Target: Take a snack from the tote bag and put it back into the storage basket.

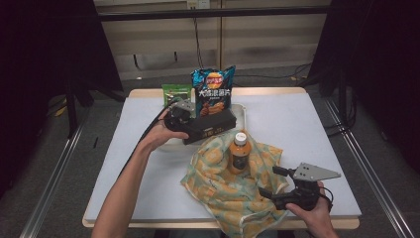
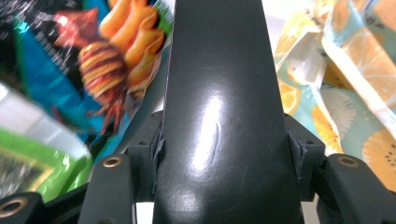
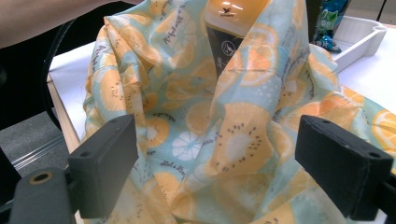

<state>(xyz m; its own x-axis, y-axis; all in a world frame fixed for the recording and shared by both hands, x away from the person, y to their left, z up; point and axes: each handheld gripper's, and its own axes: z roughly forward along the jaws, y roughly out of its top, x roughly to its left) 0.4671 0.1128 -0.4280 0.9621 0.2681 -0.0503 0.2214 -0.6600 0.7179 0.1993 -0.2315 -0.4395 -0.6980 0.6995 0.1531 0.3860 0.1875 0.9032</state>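
My left jaws clamped the black box (image 1: 209, 127); right jaws stood released by the bag (image 1: 233, 191). I should lower the box in gently beside the bottle (image 1: 239, 151).

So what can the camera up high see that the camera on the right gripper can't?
High view alone: the left gripper clamped on a long black box, a green packet, the bottle's white cap, and the right gripper from outside, in the person's hand.

Right gripper view alone: its two black pads standing wide apart with nothing pinched, the cloth's fruit slices close up.

Both: the orange-print cloth wrapped around the orange bottle, the chip bag, the white tray and the table.
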